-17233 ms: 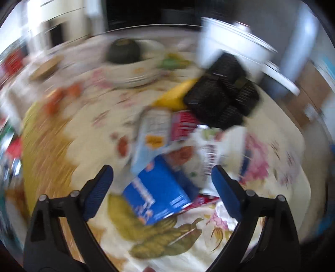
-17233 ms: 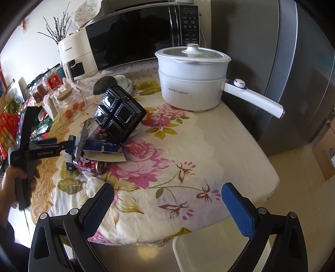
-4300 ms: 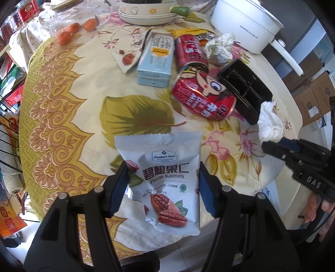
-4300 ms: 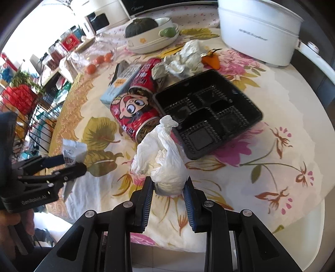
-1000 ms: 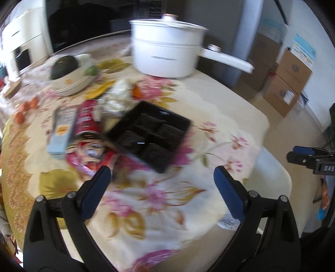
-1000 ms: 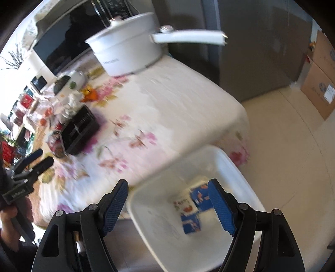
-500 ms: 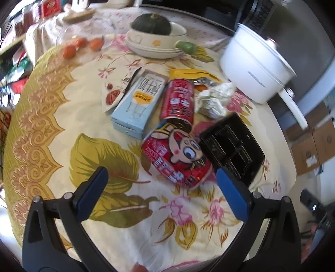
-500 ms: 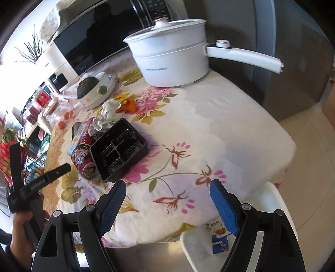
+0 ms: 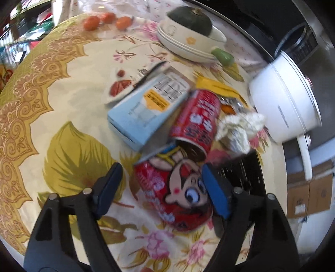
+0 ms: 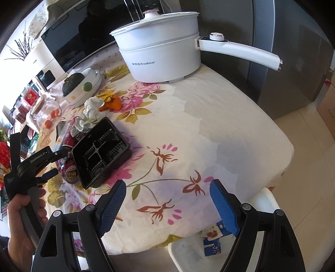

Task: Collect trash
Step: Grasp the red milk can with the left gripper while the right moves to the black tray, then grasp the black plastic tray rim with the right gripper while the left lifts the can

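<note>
My left gripper (image 9: 161, 188) is open with its fingers on either side of a crushed red cartoon can (image 9: 173, 192) lying on the flowered tablecloth. Behind it lie a second red can (image 9: 196, 119), a light blue carton (image 9: 146, 106), a crumpled white tissue (image 9: 238, 129) and a black plastic tray (image 10: 100, 150). My right gripper (image 10: 167, 205) is open and empty above the table's near edge. The white bin (image 10: 209, 246) below the edge holds a few wrappers. The left gripper also shows in the right wrist view (image 10: 52, 163).
A white pot (image 10: 163, 54) with a long handle stands at the back. A bowl with a green squash (image 9: 188, 27) and orange fruits (image 9: 104, 18) sit at the far side. Orange peel (image 10: 111, 104) lies near the tissue. Cardboard boxes (image 9: 307, 192) stand on the floor.
My left gripper has moved down and in over the cartoon can and its jaws have narrowed around it. My right gripper has come closer to the table edge.
</note>
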`<state>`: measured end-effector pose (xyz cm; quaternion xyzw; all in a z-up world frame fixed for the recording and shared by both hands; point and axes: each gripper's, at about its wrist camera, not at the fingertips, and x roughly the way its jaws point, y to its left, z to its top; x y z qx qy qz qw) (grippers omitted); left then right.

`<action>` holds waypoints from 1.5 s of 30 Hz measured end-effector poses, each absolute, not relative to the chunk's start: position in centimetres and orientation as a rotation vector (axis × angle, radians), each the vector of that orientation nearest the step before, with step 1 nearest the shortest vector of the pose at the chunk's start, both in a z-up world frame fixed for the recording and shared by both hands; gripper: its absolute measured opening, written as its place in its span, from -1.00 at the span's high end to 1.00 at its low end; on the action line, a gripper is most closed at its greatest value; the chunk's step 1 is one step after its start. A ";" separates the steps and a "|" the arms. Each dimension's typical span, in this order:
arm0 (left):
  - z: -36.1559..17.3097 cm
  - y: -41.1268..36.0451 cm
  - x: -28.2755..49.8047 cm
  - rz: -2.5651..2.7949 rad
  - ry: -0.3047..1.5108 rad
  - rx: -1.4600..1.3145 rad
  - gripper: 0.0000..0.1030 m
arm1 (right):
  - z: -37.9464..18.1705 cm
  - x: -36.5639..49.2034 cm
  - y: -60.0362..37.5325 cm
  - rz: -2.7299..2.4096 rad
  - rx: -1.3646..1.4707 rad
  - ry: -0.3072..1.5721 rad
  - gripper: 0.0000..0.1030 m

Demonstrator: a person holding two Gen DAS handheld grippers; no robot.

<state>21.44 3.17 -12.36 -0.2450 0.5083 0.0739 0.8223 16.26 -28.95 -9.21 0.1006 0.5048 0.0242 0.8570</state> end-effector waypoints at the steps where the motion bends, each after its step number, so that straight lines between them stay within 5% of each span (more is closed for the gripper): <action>1: -12.5 3.2 21.6 0.158 1.080 -0.526 -0.50 | -9.2 16.2 -29.0 0.050 0.214 1.061 -0.62; 28: -10.3 7.1 18.4 0.000 1.139 -0.454 -0.29 | -9.1 17.6 -21.9 0.184 0.141 1.050 -0.62; 45: -13.2 8.6 18.5 -0.027 1.301 -0.418 -0.53 | -12.0 21.1 -14.0 0.329 -0.053 1.053 -0.55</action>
